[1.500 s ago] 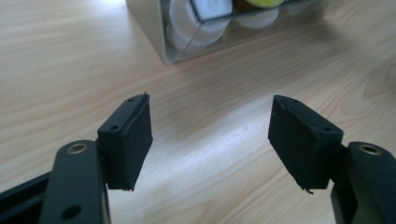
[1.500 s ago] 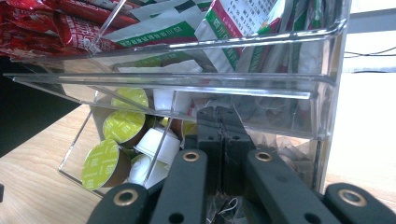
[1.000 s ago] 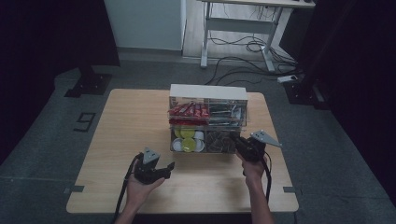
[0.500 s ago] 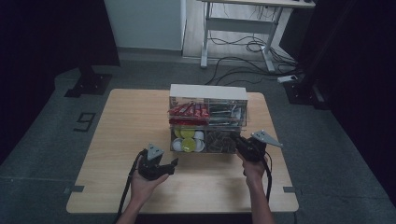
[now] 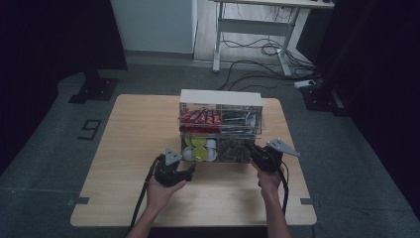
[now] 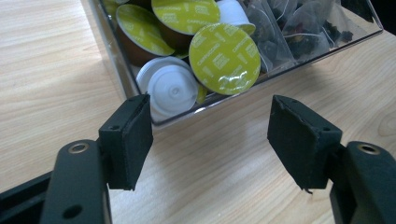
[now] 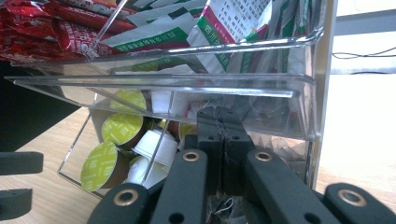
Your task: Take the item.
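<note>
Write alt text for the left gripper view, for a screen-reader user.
The left tool is open, its two black padded jaws spread just short of a clear plastic organizer's lower tray on a light wooden table. The tray holds green-lidded coffee capsules, a white capsule nearest the jaws, and clear sachets of dark tea in the next compartment.

A lab-like room: dark curtains [image 5: 54, 34], grey floor [image 5: 44, 163], a cabled desk frame [image 5: 252, 29], 1 wooden table [image 5: 133, 129].
</note>
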`<action>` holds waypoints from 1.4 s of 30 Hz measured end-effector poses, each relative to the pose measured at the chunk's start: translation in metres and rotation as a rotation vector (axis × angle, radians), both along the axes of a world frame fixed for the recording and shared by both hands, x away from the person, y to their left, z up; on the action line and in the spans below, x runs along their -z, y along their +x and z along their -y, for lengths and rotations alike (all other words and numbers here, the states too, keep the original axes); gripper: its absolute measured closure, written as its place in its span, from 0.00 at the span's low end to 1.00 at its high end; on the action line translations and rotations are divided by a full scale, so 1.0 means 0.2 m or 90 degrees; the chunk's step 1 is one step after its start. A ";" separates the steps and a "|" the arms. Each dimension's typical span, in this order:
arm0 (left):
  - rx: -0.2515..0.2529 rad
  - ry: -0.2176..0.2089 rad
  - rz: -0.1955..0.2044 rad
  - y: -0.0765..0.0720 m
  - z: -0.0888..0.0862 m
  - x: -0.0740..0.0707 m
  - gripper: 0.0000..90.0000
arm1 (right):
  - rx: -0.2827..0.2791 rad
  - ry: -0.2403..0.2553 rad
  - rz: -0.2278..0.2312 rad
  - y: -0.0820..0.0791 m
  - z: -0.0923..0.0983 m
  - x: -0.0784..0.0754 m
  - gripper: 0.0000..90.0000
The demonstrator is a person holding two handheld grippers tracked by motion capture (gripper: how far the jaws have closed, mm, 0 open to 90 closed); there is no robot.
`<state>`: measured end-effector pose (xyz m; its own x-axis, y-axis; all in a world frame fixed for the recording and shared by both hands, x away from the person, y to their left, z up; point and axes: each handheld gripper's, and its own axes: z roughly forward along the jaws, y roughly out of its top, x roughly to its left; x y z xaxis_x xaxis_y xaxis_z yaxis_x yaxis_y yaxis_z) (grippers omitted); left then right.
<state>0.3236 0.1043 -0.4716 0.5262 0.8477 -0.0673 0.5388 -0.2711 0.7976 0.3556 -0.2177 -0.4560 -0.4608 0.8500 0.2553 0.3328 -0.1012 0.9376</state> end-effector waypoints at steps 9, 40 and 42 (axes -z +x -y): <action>-0.002 0.002 0.000 0.04 0.05 0.04 0.35 | 0.005 0.003 0.001 0.00 0.01 0.00 0.98; -0.010 0.013 0.009 0.17 0.18 0.04 0.31 | 0.005 0.007 0.001 0.00 0.01 0.00 0.98; -0.016 0.020 0.014 0.18 0.20 0.05 0.31 | 0.005 0.007 0.000 0.00 0.01 0.00 0.98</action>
<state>0.3599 0.0652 -0.4807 0.5062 0.8619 -0.0297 0.5287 -0.2829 0.8003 0.3550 -0.2203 -0.4562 -0.4544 0.8505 0.2650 0.3318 -0.1145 0.9364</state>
